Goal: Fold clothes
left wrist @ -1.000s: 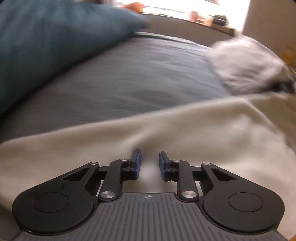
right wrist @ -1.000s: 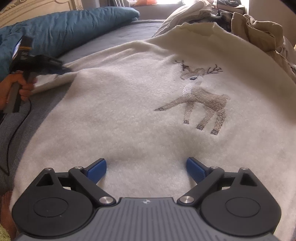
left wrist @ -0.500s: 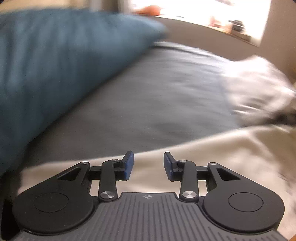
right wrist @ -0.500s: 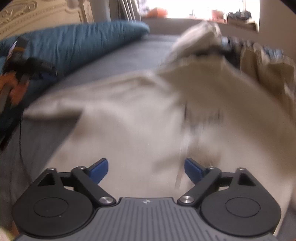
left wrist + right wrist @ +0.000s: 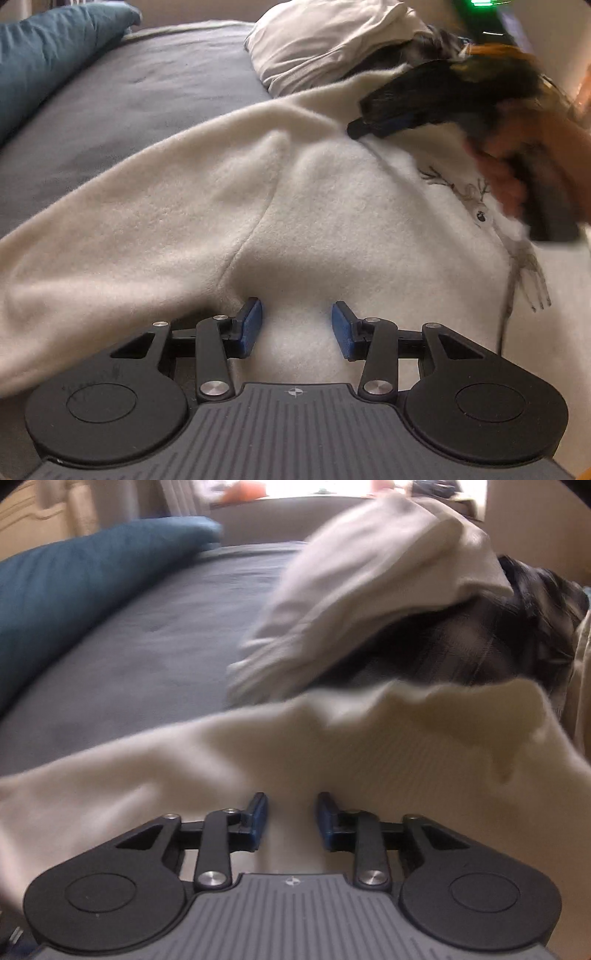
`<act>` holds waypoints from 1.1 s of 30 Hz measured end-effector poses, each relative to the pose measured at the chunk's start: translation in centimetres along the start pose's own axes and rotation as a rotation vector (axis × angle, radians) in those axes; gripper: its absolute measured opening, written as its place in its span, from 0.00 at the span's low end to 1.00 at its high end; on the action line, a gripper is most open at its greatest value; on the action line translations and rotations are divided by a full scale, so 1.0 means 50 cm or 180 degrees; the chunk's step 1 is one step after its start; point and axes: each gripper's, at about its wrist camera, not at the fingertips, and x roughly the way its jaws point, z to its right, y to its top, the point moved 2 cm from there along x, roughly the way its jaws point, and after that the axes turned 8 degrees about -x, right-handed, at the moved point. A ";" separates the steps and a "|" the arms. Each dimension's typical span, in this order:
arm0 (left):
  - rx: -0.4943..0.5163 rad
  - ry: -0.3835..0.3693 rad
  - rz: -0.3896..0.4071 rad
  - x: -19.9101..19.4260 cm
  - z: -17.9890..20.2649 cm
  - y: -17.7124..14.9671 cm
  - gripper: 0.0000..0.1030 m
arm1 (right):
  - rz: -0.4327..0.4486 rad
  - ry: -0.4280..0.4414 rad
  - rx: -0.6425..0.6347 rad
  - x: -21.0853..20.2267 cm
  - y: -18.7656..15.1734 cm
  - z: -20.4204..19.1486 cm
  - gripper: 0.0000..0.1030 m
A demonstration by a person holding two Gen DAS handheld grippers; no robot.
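A cream fleece sweater (image 5: 314,206) with a deer embroidered on it (image 5: 476,195) lies spread on a grey bed. My left gripper (image 5: 297,325) hovers at the seam where the sleeve joins the body. Its jaws are opening, with fleece under the gap and the pads not pressing on it. In the left wrist view my right gripper (image 5: 364,127) is held by a hand (image 5: 498,177) and bites the sweater near the shoulder, a crease running from its tip. In its own view the right gripper (image 5: 290,819) is closing on a ridge of the sweater (image 5: 332,746) below the collar.
Behind the sweater lies a pile of clothes: a white garment (image 5: 325,40) (image 5: 369,576) over a dark plaid one (image 5: 480,638). A teal duvet (image 5: 44,62) (image 5: 74,587) sits at the left. Bare grey sheet (image 5: 129,110) (image 5: 129,657) lies between them.
My left gripper swung right from the sleeve's edge to the armpit seam and its jaws widened. My right gripper travelled from the hem up to the collar area, narrowing from wide open onto the fleece.
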 end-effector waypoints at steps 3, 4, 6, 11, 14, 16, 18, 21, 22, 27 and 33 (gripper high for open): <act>0.0000 -0.0024 0.0007 0.001 -0.005 -0.002 0.41 | 0.0046 -0.0083 0.0438 0.031 0.043 0.060 0.10; 0.0004 -0.0028 0.0016 0.001 -0.005 -0.003 0.41 | 0.0028 -0.0006 0.0615 0.029 0.048 0.075 0.10; 0.0011 -0.0037 0.0034 0.001 -0.006 -0.005 0.41 | -0.0011 0.0160 0.0970 0.023 0.059 0.105 0.11; 0.0028 -0.0027 0.0078 0.002 -0.005 -0.010 0.42 | -0.0084 0.0410 0.0453 -0.028 0.018 0.040 0.13; 0.0056 0.0038 0.0122 0.004 0.004 -0.015 0.43 | -0.0285 0.0449 0.0047 0.000 -0.011 -0.018 0.13; 0.0094 0.0105 0.0159 -0.001 0.012 -0.022 0.43 | -0.0180 0.0289 -0.0003 0.033 0.005 -0.020 0.11; 0.0142 0.0167 0.0182 -0.008 0.021 -0.028 0.43 | -0.0042 0.0119 0.0208 0.052 0.036 0.008 0.11; 0.0279 0.0225 0.0163 -0.020 0.029 -0.034 0.43 | -0.0070 0.0201 0.0483 0.034 0.047 0.044 0.13; 0.0335 0.0241 0.0138 -0.026 0.030 -0.033 0.43 | -0.0087 0.0263 0.0533 0.024 0.047 0.053 0.13; 0.0801 0.0656 0.0349 -0.100 0.005 0.009 0.45 | 0.0065 0.0443 0.0286 -0.132 -0.001 0.100 0.17; 0.0870 0.0920 0.0554 -0.156 -0.041 0.075 0.52 | 0.0299 -0.0030 0.0315 -0.299 -0.124 0.205 0.17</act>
